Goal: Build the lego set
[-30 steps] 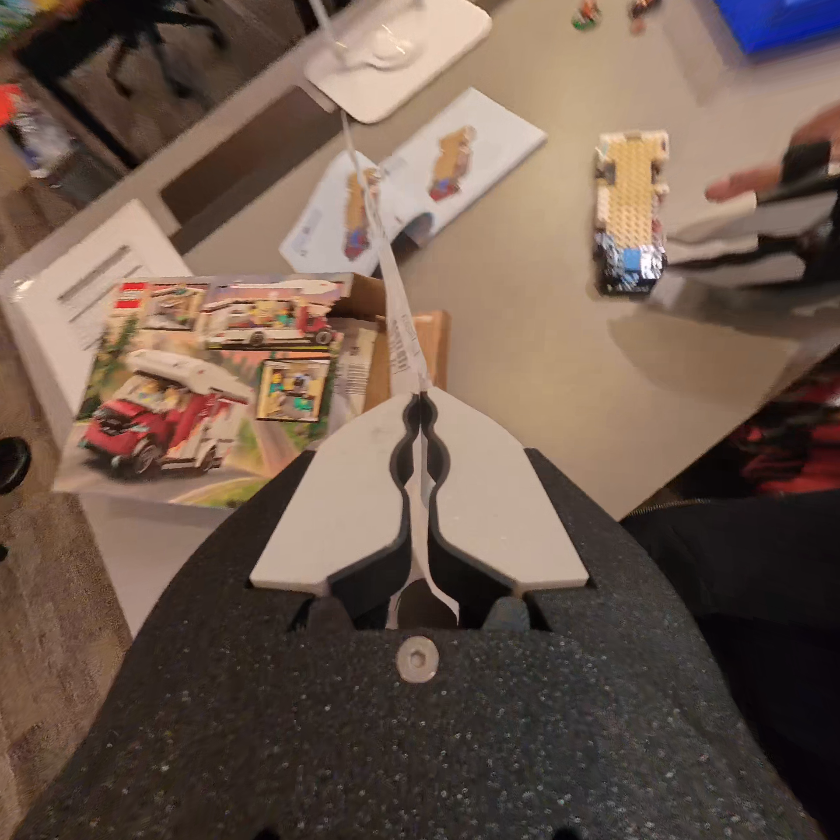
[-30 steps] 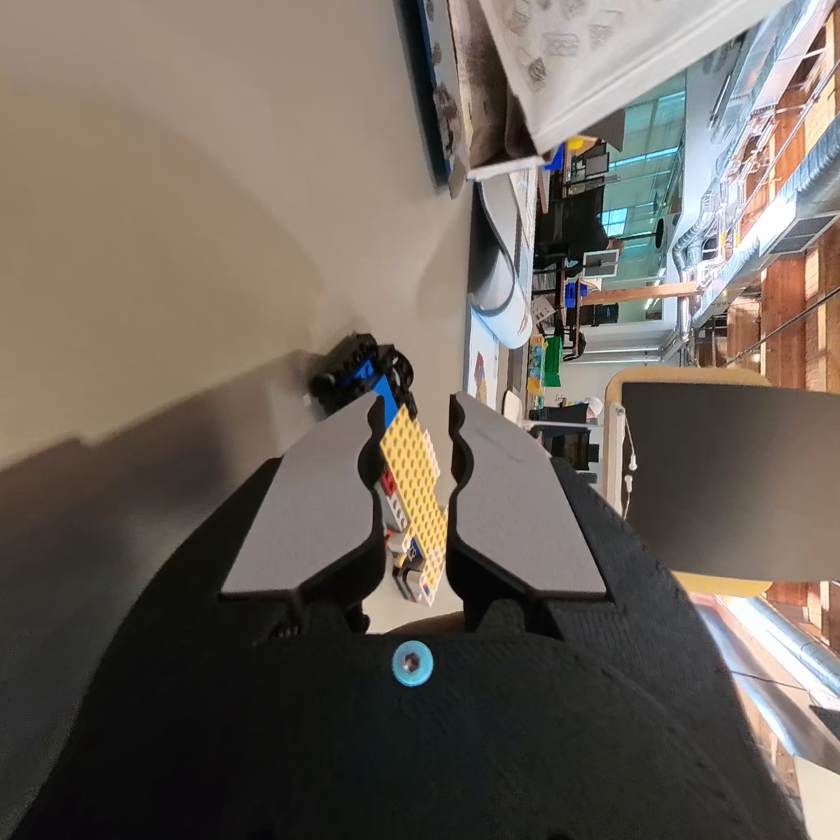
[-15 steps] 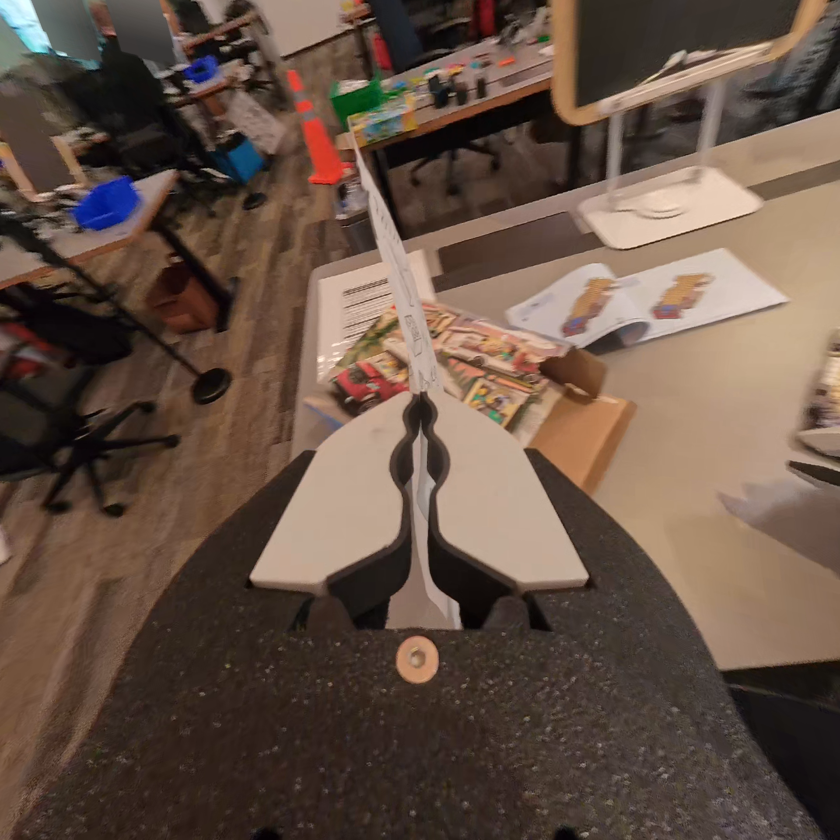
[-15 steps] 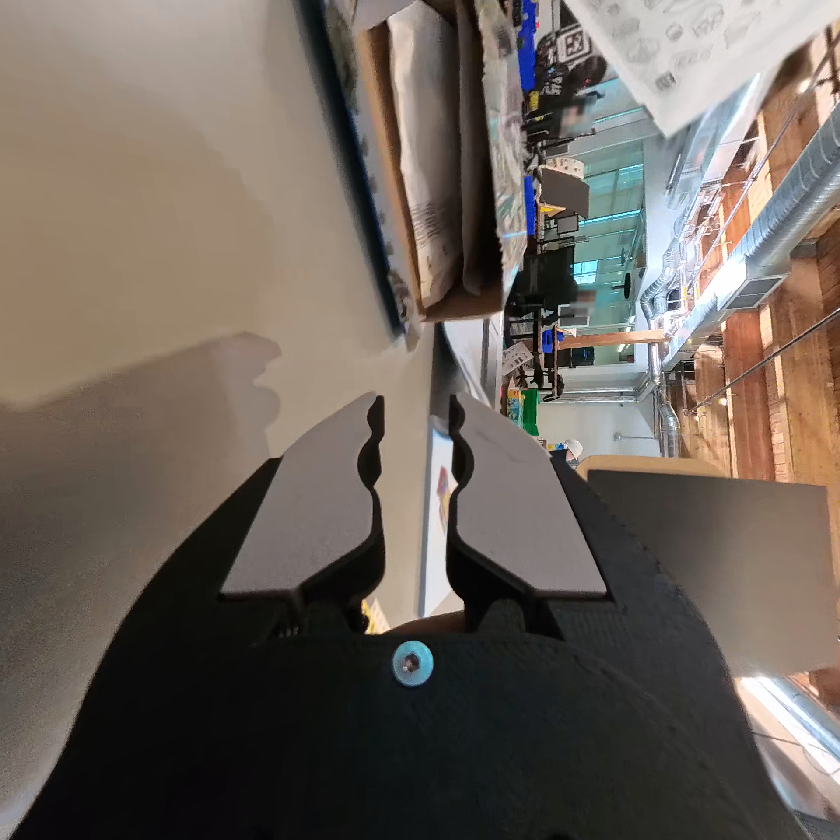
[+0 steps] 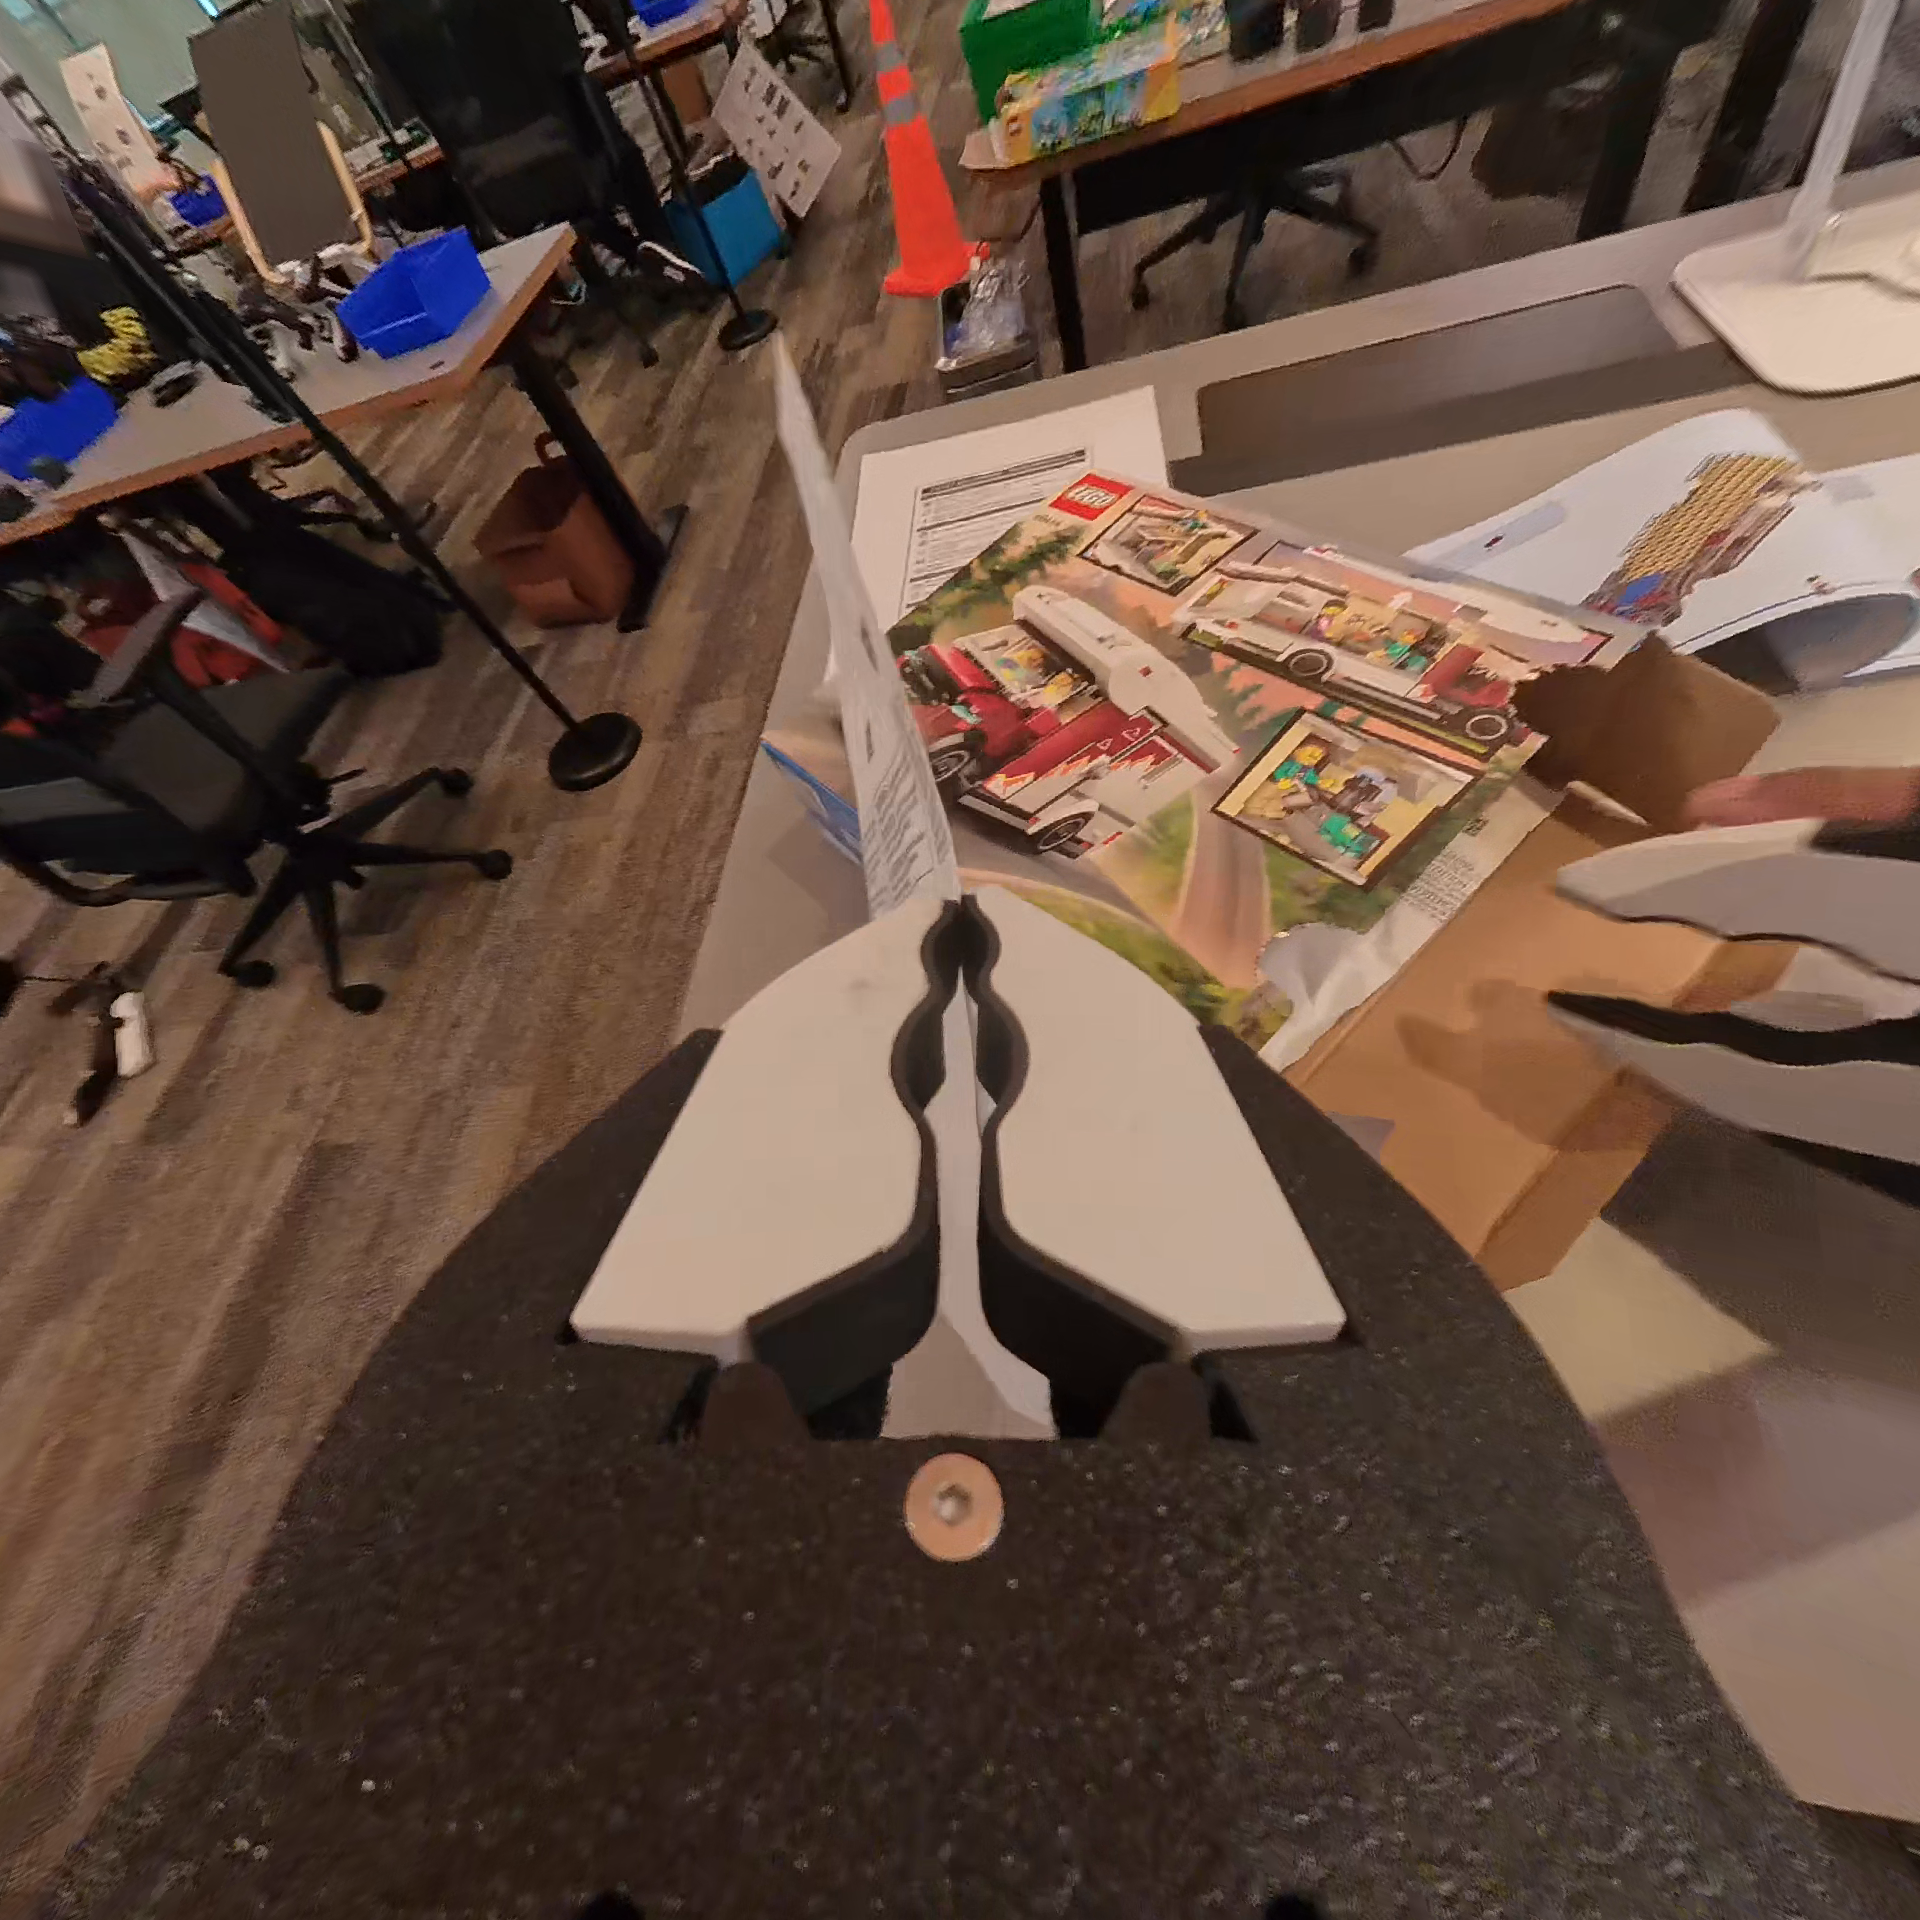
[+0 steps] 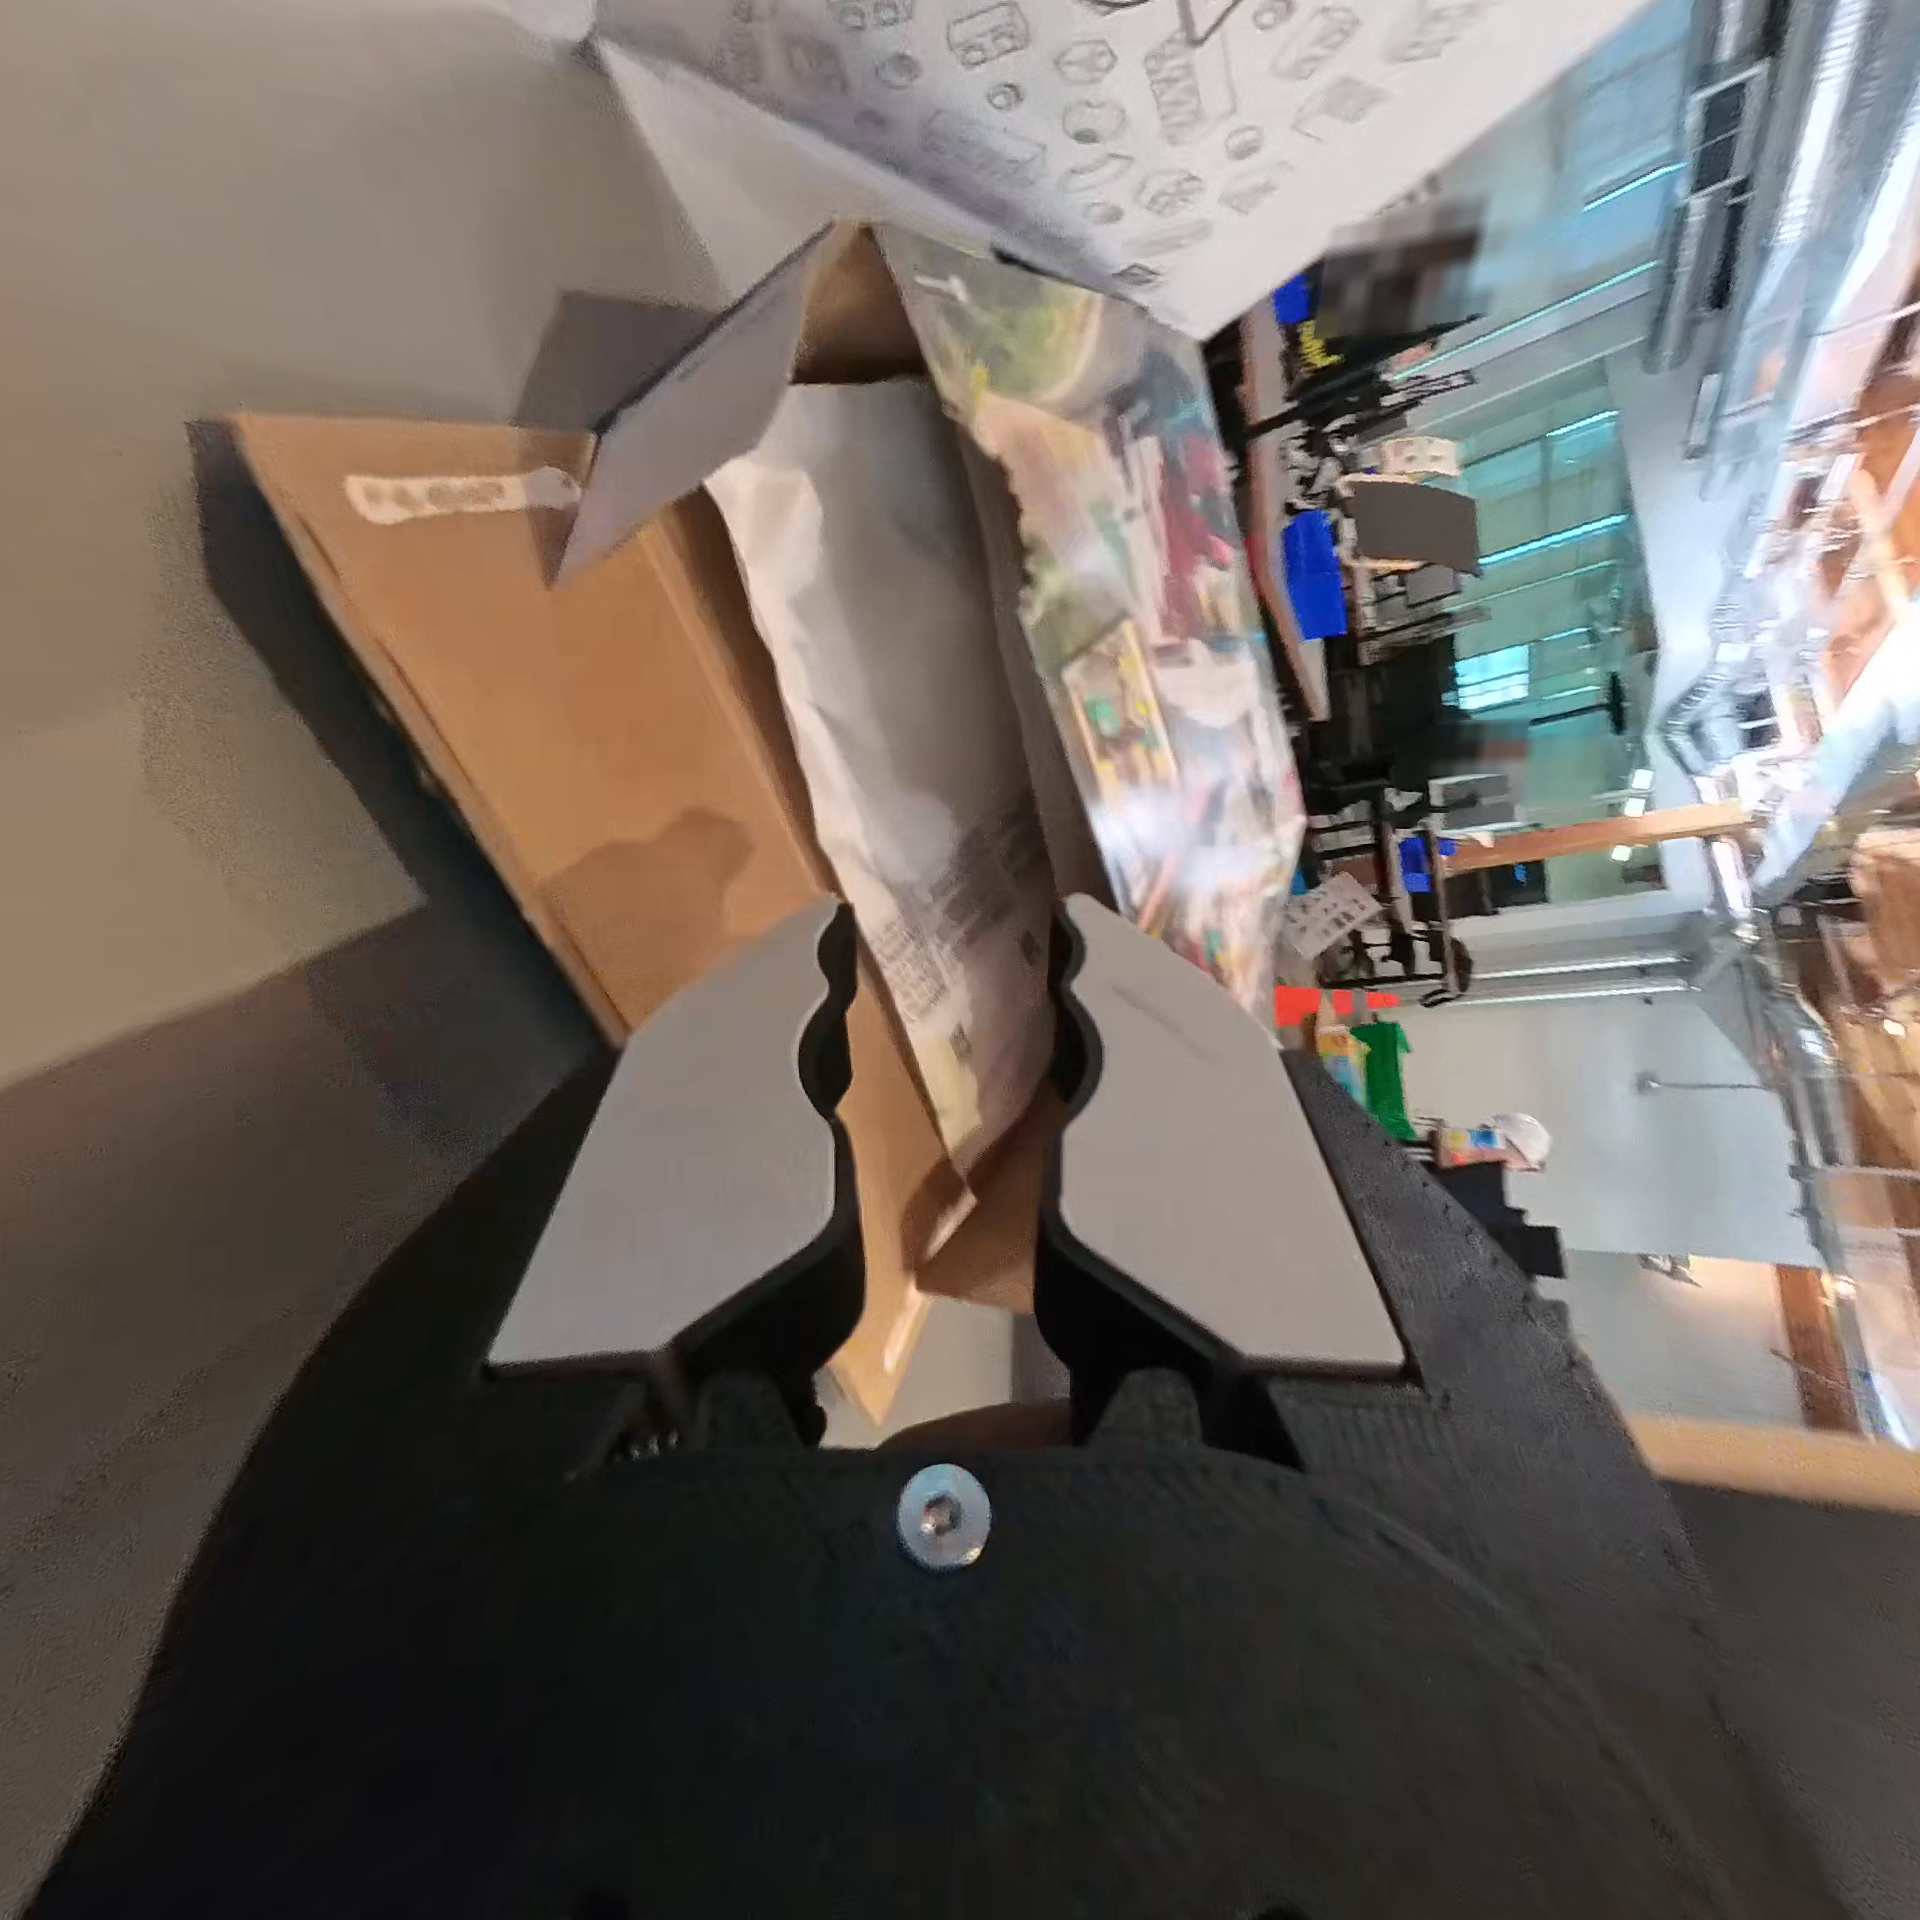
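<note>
1. The left gripper (image 5: 961,914) is seen with its 2 fingers pressed together on a thin white printed paper sheet (image 5: 868,665). The sheet is pinched near its lower edge and stands nearly edge-on to the left wrist camera, rising up and away from the fingertips. A grip this low probably leaves most of the sheet free to flex.

2. The sheet is held in the air over the near corner of the grey table (image 5: 769,831), apart from everything lying on it.

3. A toy brick set box (image 5: 1226,717) with a printed camper picture lies flat on the table, just beyond the left gripper. Its brown cardboard end flaps (image 5: 1652,717) are open. A white printed bag (image 6: 894,727) is seen projecting from that open end in the right wrist view.

4. The right gripper (image 6: 951,925) is held on its side with its 2 fingers apart and nothing clamped. The bag and the box's open end lie straight ahead of the gap; contact cannot be told because of blur.

5. An open instruction booklet (image 5: 1704,540) lies flat beyond the box, pages up. A white stand base (image 5: 1808,312) is placed at the far table edge.

6. An orange traffic cone (image 5: 920,177) and office chairs (image 5: 208,790) stand on the floor, well apart from both grippers.
</note>
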`<state>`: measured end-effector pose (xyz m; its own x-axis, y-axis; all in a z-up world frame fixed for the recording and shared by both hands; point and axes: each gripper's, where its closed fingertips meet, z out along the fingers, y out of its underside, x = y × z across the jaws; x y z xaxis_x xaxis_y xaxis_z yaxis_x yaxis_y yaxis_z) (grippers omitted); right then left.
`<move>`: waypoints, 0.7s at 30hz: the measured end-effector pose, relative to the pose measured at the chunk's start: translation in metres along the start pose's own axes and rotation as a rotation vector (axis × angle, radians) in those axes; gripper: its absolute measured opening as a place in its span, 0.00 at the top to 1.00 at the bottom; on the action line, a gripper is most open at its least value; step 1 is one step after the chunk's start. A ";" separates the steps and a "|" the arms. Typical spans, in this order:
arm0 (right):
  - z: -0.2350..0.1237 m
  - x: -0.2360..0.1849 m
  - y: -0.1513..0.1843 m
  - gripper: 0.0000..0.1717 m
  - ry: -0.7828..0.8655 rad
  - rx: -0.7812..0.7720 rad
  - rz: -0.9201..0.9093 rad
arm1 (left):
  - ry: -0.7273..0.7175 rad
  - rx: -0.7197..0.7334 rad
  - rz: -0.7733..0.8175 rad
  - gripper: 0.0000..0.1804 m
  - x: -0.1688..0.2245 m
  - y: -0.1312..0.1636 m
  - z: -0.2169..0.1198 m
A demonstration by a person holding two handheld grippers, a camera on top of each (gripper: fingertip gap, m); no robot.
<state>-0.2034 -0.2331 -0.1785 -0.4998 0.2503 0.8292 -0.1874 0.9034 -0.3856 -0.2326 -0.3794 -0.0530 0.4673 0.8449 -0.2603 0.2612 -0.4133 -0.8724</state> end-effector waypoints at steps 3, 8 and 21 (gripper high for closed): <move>0.020 -0.013 -0.003 0.79 -0.096 -0.036 -0.016 | 0.038 0.023 -0.028 1.00 0.001 0.004 0.005; 0.043 -0.030 -0.007 0.79 -0.206 -0.085 -0.034 | 0.137 0.058 -0.066 1.00 0.014 0.009 0.014; 0.045 -0.002 -0.001 0.85 -0.237 -0.050 0.239 | 0.239 0.129 -0.127 1.00 0.034 0.014 0.024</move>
<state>-0.2400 -0.2499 -0.1984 -0.7086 0.3742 0.5982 -0.0025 0.8464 -0.5325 -0.2332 -0.3485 -0.0842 0.6275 0.7767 -0.0544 0.2280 -0.2500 -0.9410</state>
